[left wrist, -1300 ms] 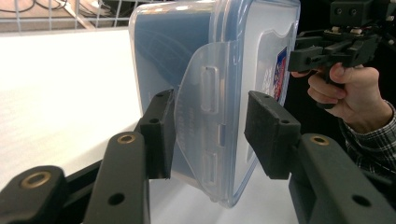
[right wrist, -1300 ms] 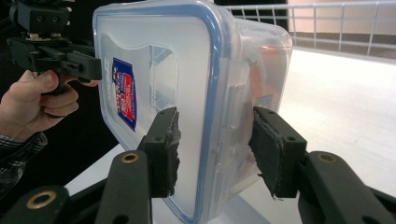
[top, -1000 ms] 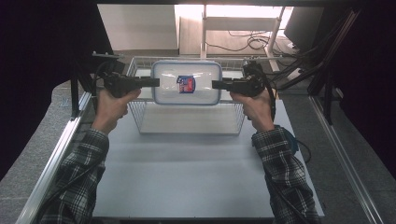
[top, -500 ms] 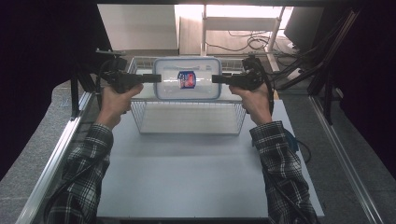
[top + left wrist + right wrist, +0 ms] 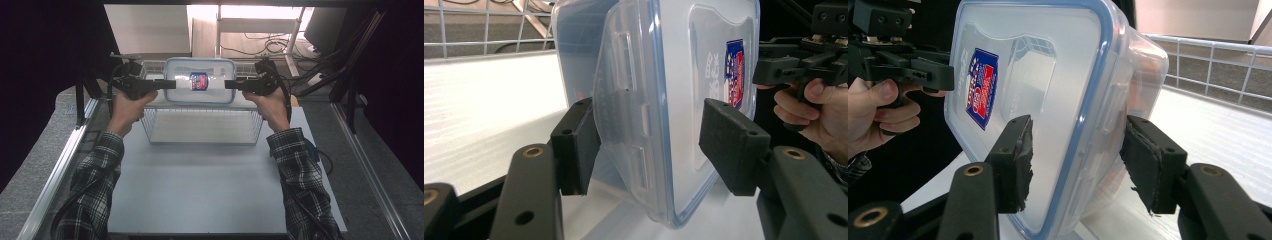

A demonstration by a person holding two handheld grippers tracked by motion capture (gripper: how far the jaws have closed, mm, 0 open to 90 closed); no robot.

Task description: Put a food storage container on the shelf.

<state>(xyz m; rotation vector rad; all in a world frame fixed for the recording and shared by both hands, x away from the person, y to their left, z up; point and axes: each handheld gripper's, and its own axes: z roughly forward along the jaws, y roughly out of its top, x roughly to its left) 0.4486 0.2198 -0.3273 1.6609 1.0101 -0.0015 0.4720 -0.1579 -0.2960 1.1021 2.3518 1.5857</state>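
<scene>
From the high view, we have the lidded box set down in the wire basket, between our left gripper and right gripper. In the left gripper view the jaws have just been opening, the lid-side pad standing clear of the box's end. In the right gripper view those jaws have also just been opening around the other end, so we judge that only drawing back remains.

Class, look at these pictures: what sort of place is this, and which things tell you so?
Probably a lab or workshop test bench, not a kitchen. A white table edged by metal rails, black curtains at the sides, and loose cables on the floor beyond all suggest a recording setup.
</scene>
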